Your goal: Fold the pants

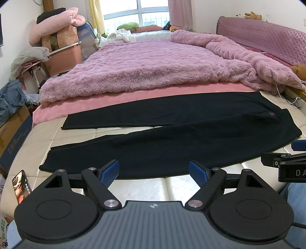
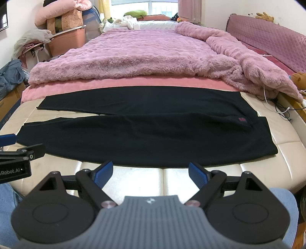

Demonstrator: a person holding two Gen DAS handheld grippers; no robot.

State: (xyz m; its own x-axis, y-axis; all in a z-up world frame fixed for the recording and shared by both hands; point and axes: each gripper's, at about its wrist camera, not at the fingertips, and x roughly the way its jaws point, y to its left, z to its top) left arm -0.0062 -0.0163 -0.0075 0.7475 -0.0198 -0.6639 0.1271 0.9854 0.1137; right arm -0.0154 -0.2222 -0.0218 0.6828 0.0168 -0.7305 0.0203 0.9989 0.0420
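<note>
A phone (image 1: 21, 186) lies with its screen lit on the cream mattress (image 1: 172, 185) at 8 o'clock in the left wrist view. The left gripper (image 1: 154, 173) hovers at 6 o'clock above the near mattress edge, its blue-padded fingers (image 1: 110, 173) spread wide and holding nothing. The black pants (image 1: 172, 138) lie flat and unfolded across the mattress at centre frame, beyond the fingertips and not touching them: both legs run toward 9 o'clock with a strip of mattress showing between them, and the waist sits toward 3 o'clock. A small red mark (image 2: 242, 119) shows on the fabric near the waist. A fluffy pink blanket (image 1: 145, 67) covers the bed from the centre toward 12 o'clock, behind the pants. The right gripper (image 2: 150, 174) hovers at 6 o'clock in its own view, fingers likewise spread wide and empty, short of the near edge of the pants. A plush toy (image 2: 264, 17) sits at 1 o'clock above the quilted headboard (image 2: 271, 36).
</note>
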